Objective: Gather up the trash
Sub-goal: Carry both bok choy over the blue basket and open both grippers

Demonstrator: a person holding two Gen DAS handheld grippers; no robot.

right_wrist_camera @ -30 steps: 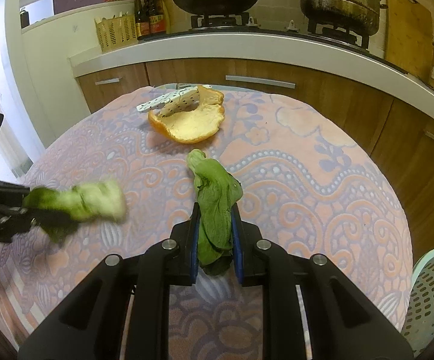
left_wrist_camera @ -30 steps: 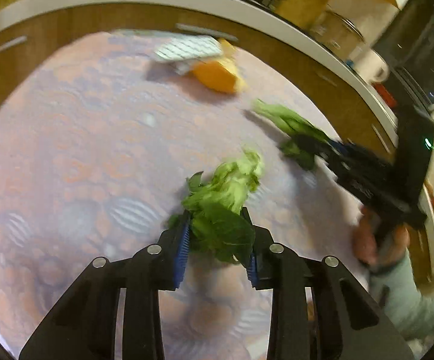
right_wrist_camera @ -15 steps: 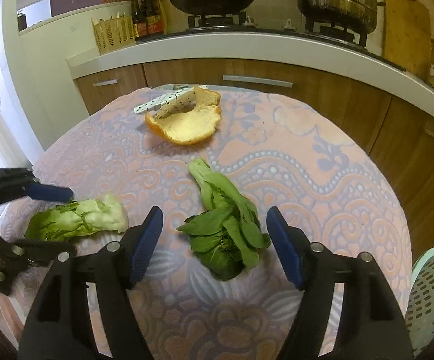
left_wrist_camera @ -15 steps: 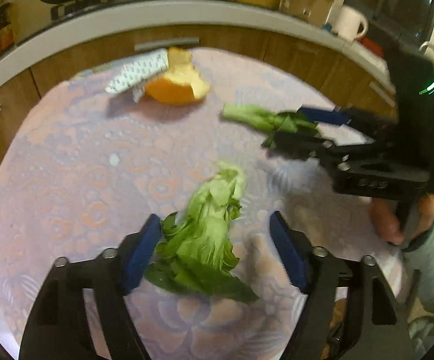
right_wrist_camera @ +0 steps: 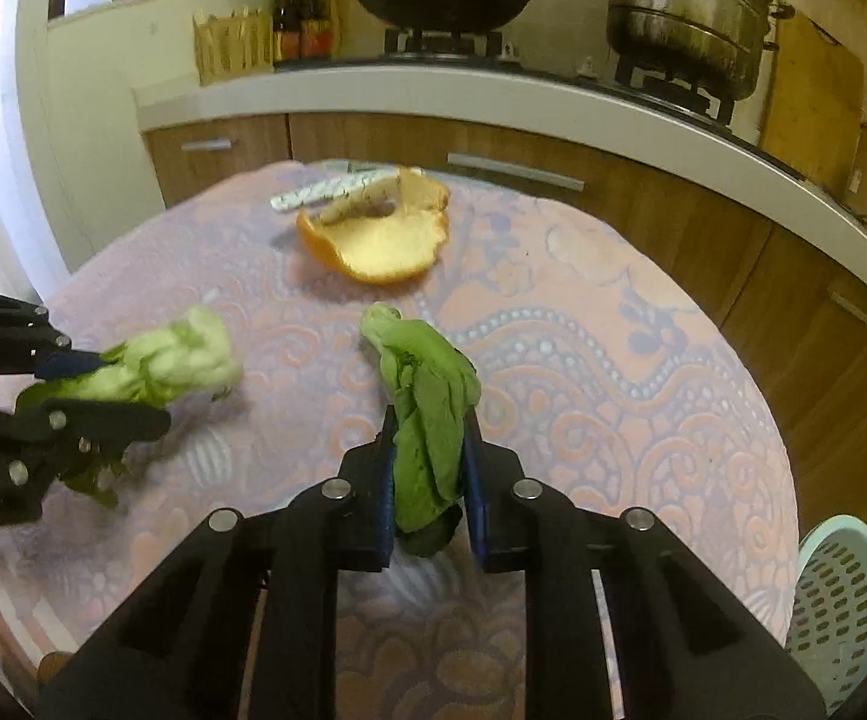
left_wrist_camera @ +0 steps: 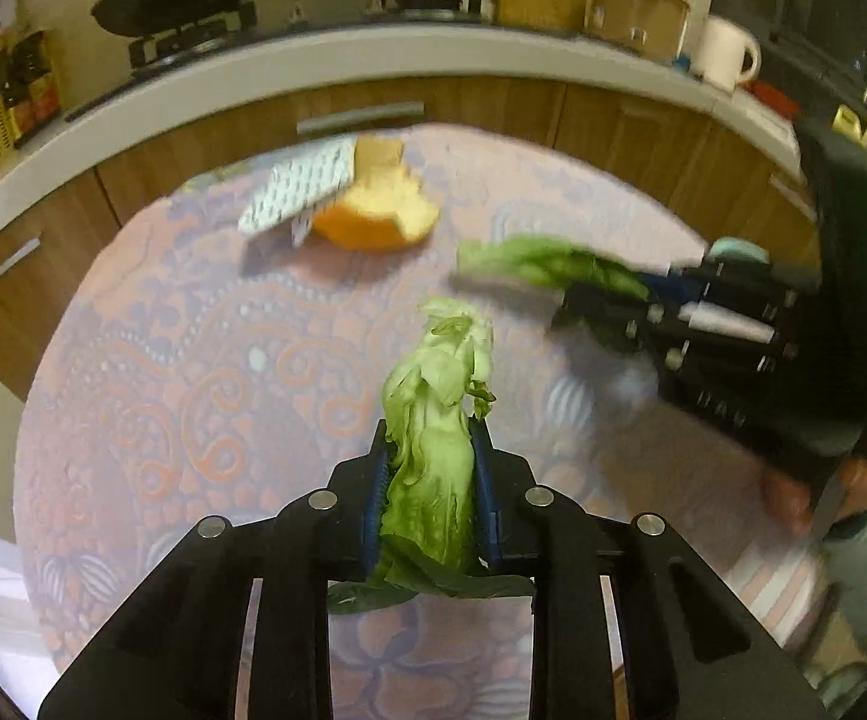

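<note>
Pinching a pale green cabbage leaf (left_wrist_camera: 433,456) between its blue pads, the left claw (left_wrist_camera: 431,468) has just closed its jaws on it; the leaf stands up out of the grip, its darker end hanging below the fingers. The right claw (right_wrist_camera: 430,468) has likewise just closed, and it clamps a darker green leaf (right_wrist_camera: 427,420) whose stalk end points away toward the far side of the desk (right_wrist_camera: 613,372). Both leaves look lifted off the patterned pink cloth. Farther out, near the desk's far edge, an orange peel (right_wrist_camera: 382,240) lies open side up, touching a white dotted wrapper (right_wrist_camera: 325,189). A pale perforated basket (right_wrist_camera: 841,600) sits beyond the desk's right edge, low down. Behind runs a kitchen counter (right_wrist_camera: 493,96).
</note>
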